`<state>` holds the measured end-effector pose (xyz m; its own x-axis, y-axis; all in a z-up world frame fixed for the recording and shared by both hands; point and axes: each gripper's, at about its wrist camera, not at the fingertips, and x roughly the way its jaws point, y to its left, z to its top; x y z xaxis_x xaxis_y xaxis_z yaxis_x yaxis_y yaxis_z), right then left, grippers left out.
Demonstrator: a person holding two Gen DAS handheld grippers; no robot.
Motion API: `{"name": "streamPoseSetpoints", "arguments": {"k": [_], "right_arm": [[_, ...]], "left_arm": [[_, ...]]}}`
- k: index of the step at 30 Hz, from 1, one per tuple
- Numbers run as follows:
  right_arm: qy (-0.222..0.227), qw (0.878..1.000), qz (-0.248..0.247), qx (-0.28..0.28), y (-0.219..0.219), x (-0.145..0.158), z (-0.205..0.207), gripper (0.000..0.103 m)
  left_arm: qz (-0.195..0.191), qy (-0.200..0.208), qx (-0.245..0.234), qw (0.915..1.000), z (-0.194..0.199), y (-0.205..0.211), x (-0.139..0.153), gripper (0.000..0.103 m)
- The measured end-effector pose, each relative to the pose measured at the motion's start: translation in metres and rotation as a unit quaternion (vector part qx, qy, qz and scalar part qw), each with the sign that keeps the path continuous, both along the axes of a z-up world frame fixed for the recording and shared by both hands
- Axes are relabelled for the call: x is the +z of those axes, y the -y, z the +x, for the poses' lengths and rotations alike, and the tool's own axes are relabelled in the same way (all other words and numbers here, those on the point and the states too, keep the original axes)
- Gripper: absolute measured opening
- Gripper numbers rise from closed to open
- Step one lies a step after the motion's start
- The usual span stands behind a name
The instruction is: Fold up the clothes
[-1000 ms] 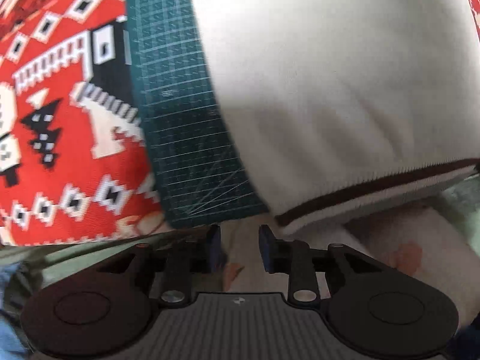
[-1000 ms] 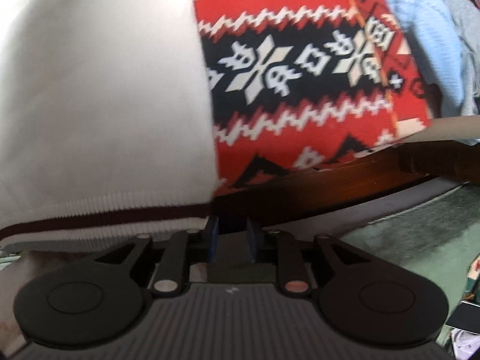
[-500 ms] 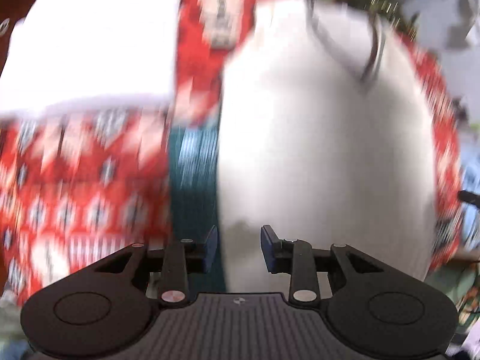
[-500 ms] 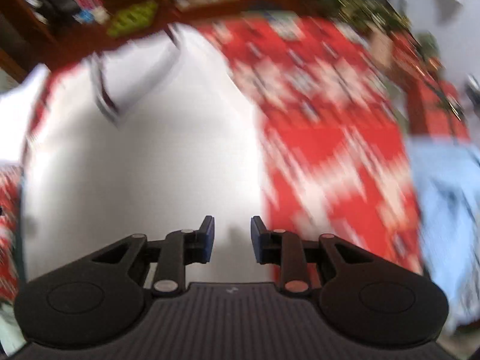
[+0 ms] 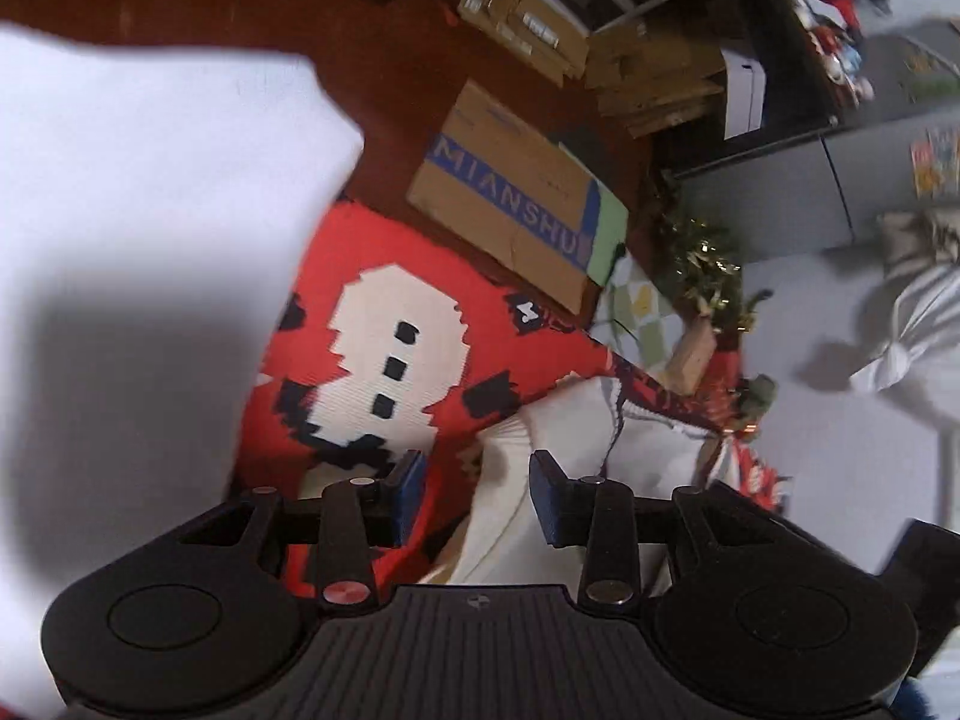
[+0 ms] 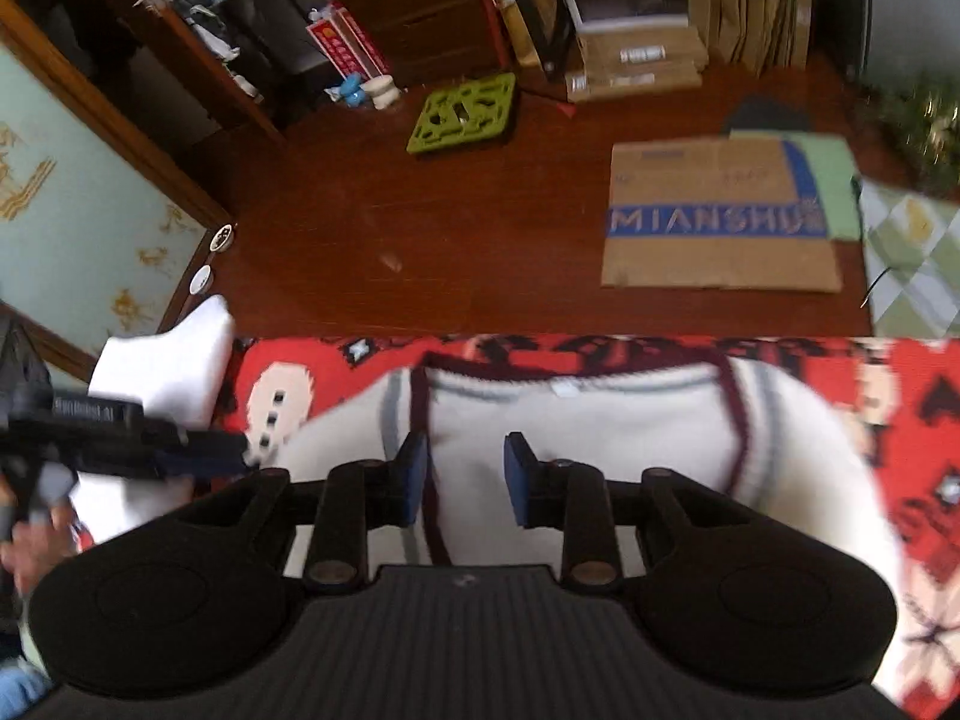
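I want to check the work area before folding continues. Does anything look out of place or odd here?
Nothing looks damaged or spilled. The cream sweater lies flat on the red patterned cloth. A flattened cardboard box lies on the floor beyond it. Both grippers, left and right, are open and empty.

The sweater [image 6: 600,420] is cream with maroon and grey neckline stripes; the cloth [image 6: 918,420] beneath is red with black-and-white pixel snowmen; the folded garment [image 5: 138,210] is white; the flattened box [image 6: 720,228] is brown with a blue band; the floor [image 6: 450,228] is dark red-brown.
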<state>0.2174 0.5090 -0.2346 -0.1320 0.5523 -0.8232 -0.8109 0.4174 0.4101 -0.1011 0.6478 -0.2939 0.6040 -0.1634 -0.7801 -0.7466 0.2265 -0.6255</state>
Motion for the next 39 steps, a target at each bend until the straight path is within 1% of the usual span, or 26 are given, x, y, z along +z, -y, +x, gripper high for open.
{"name": "streamPoseSetpoints", "arguments": {"k": [1, 2, 5, 7, 9, 12, 13, 15, 19, 20, 22, 24, 25, 26, 27, 28, 29, 31, 32, 33, 34, 36, 39], "right_arm": [[-0.021, 1.0, -0.002, -0.009, -0.008, -0.01, 0.005, 0.031], [-0.043, 0.999, 0.0, -0.021, -0.015, -0.014, 0.009, 0.032], [-0.087, 0.995, 0.004, -0.042, -0.031, -0.026, 0.017, 0.032], [-0.102, 0.994, -0.001, -0.044, -0.042, -0.04, 0.021, 0.032], [-0.099, 0.994, -0.006, -0.034, -0.049, -0.048, 0.02, 0.032], [-0.086, 0.996, -0.013, -0.019, -0.058, -0.058, 0.019, 0.032], [-0.081, 0.997, -0.011, -0.016, -0.058, -0.06, 0.018, 0.03], [-0.068, 0.998, -0.008, -0.004, -0.058, -0.065, 0.016, 0.0], [-0.049, 0.999, -0.013, 0.007, -0.039, -0.062, 0.011, 0.0], [-0.056, 0.998, -0.013, 0.001, -0.031, -0.061, 0.011, 0.0], [-0.069, 0.998, -0.013, -0.01, -0.015, -0.058, 0.012, 0.0], [-0.076, 0.997, 0.0, -0.022, -0.004, -0.056, 0.013, 0.0], [-0.083, 0.996, 0.008, -0.027, -0.003, -0.056, 0.015, 0.003], [-0.091, 0.995, 0.015, -0.032, -0.004, -0.056, 0.017, 0.013], [-0.098, 0.994, 0.021, -0.037, -0.005, -0.056, 0.019, 0.03], [-0.1, 0.994, 0.027, -0.039, -0.008, -0.056, 0.021, 0.034], [-0.093, 0.995, 0.031, -0.035, -0.011, -0.054, 0.021, 0.035], [-0.08, 0.996, 0.026, -0.015, -0.021, -0.055, 0.018, 0.035], [-0.074, 0.997, 0.02, -0.004, -0.025, -0.057, 0.017, 0.031], [-0.067, 0.998, 0.014, 0.007, -0.027, -0.057, 0.015, 0.015], [-0.055, 0.998, 0.008, 0.015, -0.027, -0.056, 0.012, 0.009], [-0.04, 0.999, 0.004, 0.022, -0.023, -0.054, 0.009, 0.008], [-0.051, 0.999, 0.002, 0.001, -0.004, -0.054, 0.012, 0.008]], "left_arm": [[-0.026, 0.01, 0.01, 0.9996, 0.0, -0.002, -0.009, 0.038], [-0.044, 0.019, 0.021, 0.9986, 0.0, -0.003, -0.015, 0.038], [-0.082, 0.049, 0.038, 0.9947, 0.001, -0.002, -0.025, 0.037], [-0.105, 0.076, 0.043, 0.9907, 0.001, 0.001, -0.028, 0.037], [-0.115, 0.083, 0.024, 0.9897, 0.007, 0.007, -0.03, 0.037], [-0.115, 0.074, -0.007, 0.9906, 0.015, 0.015, -0.033, 0.037], [-0.113, 0.073, -0.016, 0.9908, 0.018, 0.018, -0.034, 0.037], [-0.107, 0.074, -0.035, 0.9909, 0.025, 0.024, -0.034, 0.037], [-0.092, 0.083, -0.061, 0.9904, 0.037, 0.033, -0.031, 0.038], [-0.09, 0.088, -0.064, 0.99, 0.038, 0.035, -0.03, 0.038], [-0.084, 0.099, -0.07, 0.989, 0.041, 0.037, -0.028, 0.043], [-0.084, 0.108, -0.071, 0.9881, 0.041, 0.04, -0.028, 0.043], [-0.086, 0.106, -0.075, 0.9879, 0.043, 0.043, -0.028, 0.043], [-0.087, 0.103, -0.079, 0.9877, 0.044, 0.046, -0.029, 0.043], [-0.082, 0.1, -0.089, 0.9876, 0.047, 0.05, -0.028, 0.043], [-0.076, 0.096, -0.1, 0.9874, 0.05, 0.054, -0.027, 0.043], [-0.069, 0.092, -0.111, 0.9871, 0.054, 0.059, -0.026, 0.043], [-0.062, 0.09, -0.128, 0.9857, 0.059, 0.067, -0.024, 0.043], [-0.057, 0.089, -0.133, 0.9854, 0.061, 0.07, -0.023, 0.043], [-0.052, 0.088, -0.138, 0.9851, 0.062, 0.073, -0.021, 0.043], [-0.047, 0.086, -0.143, 0.9848, 0.063, 0.075, -0.02, 0.043], [-0.037, 0.088, -0.144, 0.9849, 0.062, 0.077, -0.016, 0.043], [-0.03, 0.099, -0.128, 0.9864, 0.058, 0.075, -0.012, 0.043]]}}
